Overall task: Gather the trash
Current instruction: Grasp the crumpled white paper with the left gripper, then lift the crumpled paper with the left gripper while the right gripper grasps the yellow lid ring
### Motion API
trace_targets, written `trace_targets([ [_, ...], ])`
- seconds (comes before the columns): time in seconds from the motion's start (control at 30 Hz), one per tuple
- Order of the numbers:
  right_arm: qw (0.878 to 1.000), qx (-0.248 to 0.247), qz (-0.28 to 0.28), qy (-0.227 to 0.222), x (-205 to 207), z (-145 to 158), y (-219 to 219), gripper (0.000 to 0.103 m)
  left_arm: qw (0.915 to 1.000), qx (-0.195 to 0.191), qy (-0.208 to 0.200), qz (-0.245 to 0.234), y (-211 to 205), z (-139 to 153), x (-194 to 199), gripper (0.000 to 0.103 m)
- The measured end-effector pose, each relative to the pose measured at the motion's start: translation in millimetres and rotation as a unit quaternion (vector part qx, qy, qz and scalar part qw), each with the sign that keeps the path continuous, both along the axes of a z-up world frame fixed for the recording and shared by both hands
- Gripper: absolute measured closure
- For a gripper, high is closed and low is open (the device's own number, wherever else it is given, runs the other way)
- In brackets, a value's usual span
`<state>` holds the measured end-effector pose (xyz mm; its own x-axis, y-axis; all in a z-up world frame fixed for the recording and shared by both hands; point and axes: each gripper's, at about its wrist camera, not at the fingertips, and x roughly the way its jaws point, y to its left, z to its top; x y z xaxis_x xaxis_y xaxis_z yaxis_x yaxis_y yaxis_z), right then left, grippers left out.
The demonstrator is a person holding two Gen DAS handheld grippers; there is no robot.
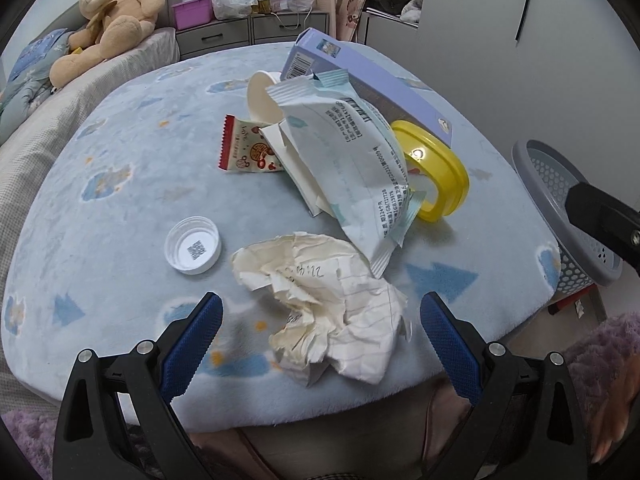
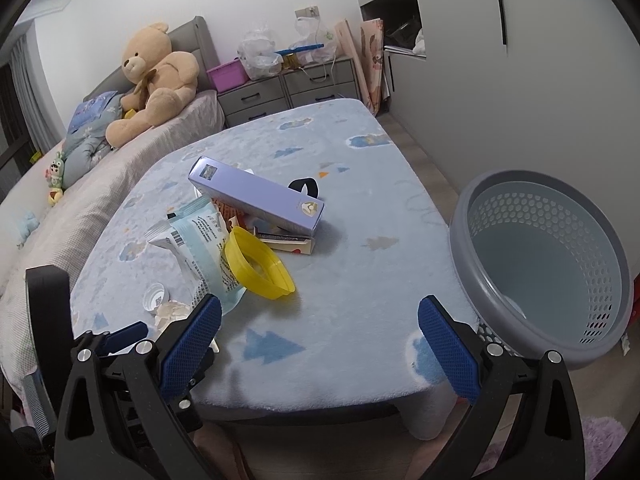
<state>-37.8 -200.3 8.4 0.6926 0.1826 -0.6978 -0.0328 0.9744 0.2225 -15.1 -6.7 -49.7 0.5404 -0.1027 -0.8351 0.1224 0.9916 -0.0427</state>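
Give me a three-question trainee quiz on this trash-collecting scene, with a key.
1. True or false: the grey basket already holds trash.
2. Which item lies nearest the left gripper? A) crumpled paper B) yellow ring C) purple box
3. Fill in: the white bottle cap lies with its open side facing ____.

Key: 1 false, it looks empty; 2 A; 3 up.
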Motion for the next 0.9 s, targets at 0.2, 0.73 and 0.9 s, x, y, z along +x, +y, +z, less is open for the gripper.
trace_targets([
  [0.2, 1.0, -0.002, 0.001, 0.002, 2, -2, 1, 0.006, 1.0, 0.001, 0.002, -0.005, -6, -6, 7, 0.018],
  [0.73, 1.0, -0.015, -0.003, 0.014, 6, -10, 3, 0.006, 0.9998, 0.005, -0.007, -0.019, 11, 9, -14, 0.054],
  [0.9, 1.0, -0.019, 0.003, 0.022, 8, -15, 9, 0.006, 0.9999, 0.002, -0.008, -0.01, 23, 16, -21, 0.054],
])
